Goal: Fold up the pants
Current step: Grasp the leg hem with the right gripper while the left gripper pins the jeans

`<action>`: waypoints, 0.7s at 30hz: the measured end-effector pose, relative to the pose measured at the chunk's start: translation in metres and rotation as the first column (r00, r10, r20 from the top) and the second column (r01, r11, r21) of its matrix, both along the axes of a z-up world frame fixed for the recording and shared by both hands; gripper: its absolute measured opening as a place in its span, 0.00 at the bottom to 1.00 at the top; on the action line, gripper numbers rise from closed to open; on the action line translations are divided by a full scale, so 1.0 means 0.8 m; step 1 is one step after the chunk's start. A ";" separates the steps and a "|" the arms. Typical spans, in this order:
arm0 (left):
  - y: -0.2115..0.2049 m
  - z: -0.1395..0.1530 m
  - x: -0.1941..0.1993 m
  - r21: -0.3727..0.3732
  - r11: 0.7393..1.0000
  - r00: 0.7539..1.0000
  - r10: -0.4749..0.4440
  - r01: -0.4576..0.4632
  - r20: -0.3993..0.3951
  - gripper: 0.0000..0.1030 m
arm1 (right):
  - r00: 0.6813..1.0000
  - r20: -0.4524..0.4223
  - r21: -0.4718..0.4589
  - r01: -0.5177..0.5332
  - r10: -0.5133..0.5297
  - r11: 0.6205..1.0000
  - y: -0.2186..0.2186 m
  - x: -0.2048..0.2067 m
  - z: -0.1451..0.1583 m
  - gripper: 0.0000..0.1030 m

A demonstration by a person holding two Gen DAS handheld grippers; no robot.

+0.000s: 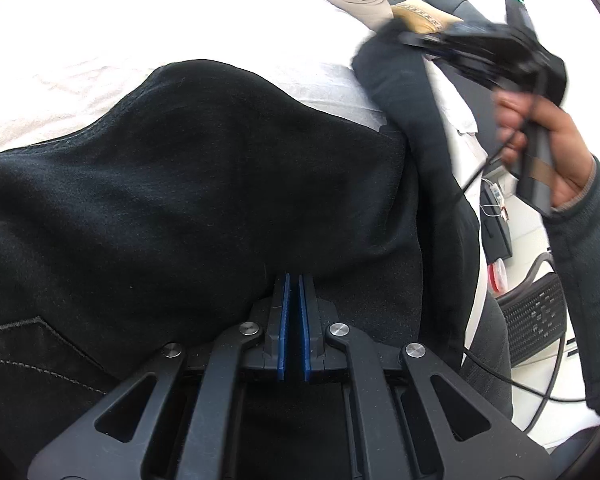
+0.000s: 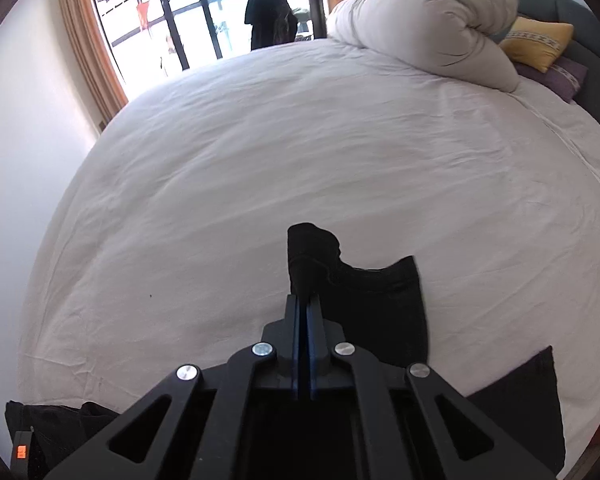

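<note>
Where white sheet (image 2: 259, 160) spreads bare beyond, both hand-held grippers (image 1: 293, 280) (image 2: 303, 300) pinched onto black pants' (image 1: 179, 180) edges.

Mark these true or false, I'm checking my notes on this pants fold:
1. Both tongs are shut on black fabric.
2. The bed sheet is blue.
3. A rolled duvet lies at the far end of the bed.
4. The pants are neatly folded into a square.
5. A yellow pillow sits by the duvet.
1. True. The left tongs and right tongs each pinch the pants.
2. False. The sheet is white.
3. True. The duvet is rolled up near the head of the bed.
4. False. They lie loose and rumpled, one part lifted by the right tongs.
5. True. The pillow is beside it.
</note>
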State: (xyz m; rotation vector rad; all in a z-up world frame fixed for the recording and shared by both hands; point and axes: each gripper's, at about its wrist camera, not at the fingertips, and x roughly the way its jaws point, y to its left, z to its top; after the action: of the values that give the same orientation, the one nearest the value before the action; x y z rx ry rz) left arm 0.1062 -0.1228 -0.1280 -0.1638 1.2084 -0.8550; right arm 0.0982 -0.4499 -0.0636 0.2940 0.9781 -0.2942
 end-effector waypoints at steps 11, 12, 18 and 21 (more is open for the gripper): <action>-0.012 0.002 -0.010 0.035 0.998 0.998 0.060 -0.059 -0.008 0.04 | 0.898 0.187 0.121 0.380 -0.397 0.917 -0.135 -0.239 0.041 0.03; -0.012 0.003 -0.011 0.038 0.997 0.998 0.064 -0.064 -0.007 0.04 | 0.885 0.185 0.139 0.407 -0.428 0.903 -0.139 -0.258 0.031 0.03; -0.019 0.007 -0.014 0.074 0.994 0.997 0.077 -0.077 0.007 0.04 | 0.786 0.131 0.342 0.536 -0.604 0.772 -0.166 -0.342 -0.044 0.03; -0.022 0.009 -0.013 0.087 0.992 0.996 0.086 -0.087 0.010 0.04 | 0.756 0.120 0.412 0.552 -0.643 0.725 -0.177 -0.366 -0.063 0.03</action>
State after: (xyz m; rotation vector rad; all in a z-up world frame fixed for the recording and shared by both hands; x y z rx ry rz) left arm 0.0956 -0.1403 -0.1212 -0.1415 1.2219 -0.7257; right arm -0.1944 -0.5913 -0.1137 0.9763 0.6433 -0.6645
